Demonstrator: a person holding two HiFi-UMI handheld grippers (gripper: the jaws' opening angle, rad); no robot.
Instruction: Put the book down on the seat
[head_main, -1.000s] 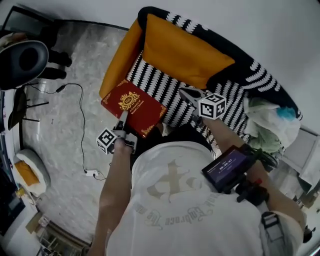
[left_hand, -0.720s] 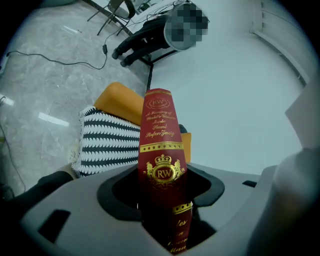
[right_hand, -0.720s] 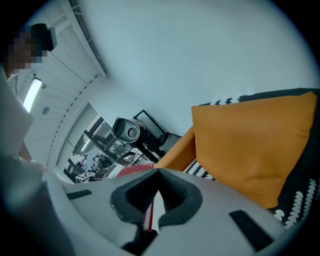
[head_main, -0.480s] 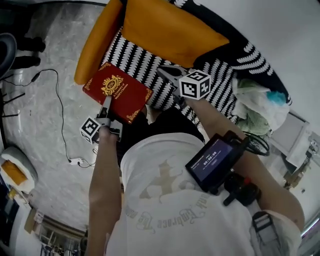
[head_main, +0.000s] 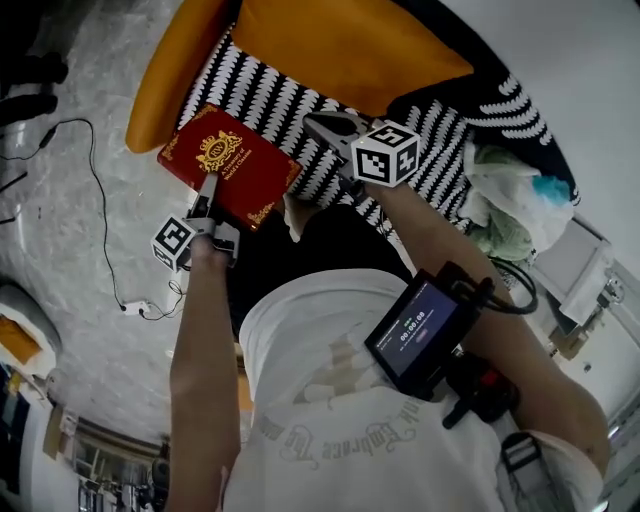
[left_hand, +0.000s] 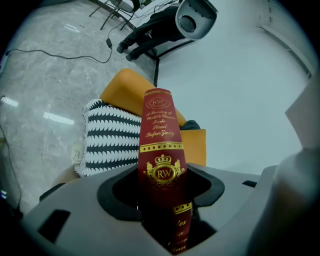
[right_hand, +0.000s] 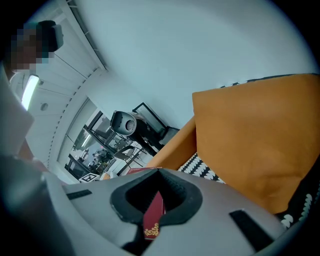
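While the left gripper (head_main: 207, 192) keeps its jaws pinched on the near edge of the red book (head_main: 235, 160), the book is now lower than 1 second ago and closer to the front of the armchair's black-and-white patterned seat (head_main: 275, 100). Its far edge is over the seat cushion, next to the orange armrest (head_main: 165, 90), but its near-left corner hangs over the marble floor (head_main: 80, 250). I cannot tell whether the book already touches the cushion. The right gripper (head_main: 325, 127) stays over the seat, just beside the book's right corner. Its jaws are slightly apart and hold nothing, and the book is only seen through the gap. I judge that the lowering is nearly finished: the book should go a little further onto the seat, and then the left jaws can let go.
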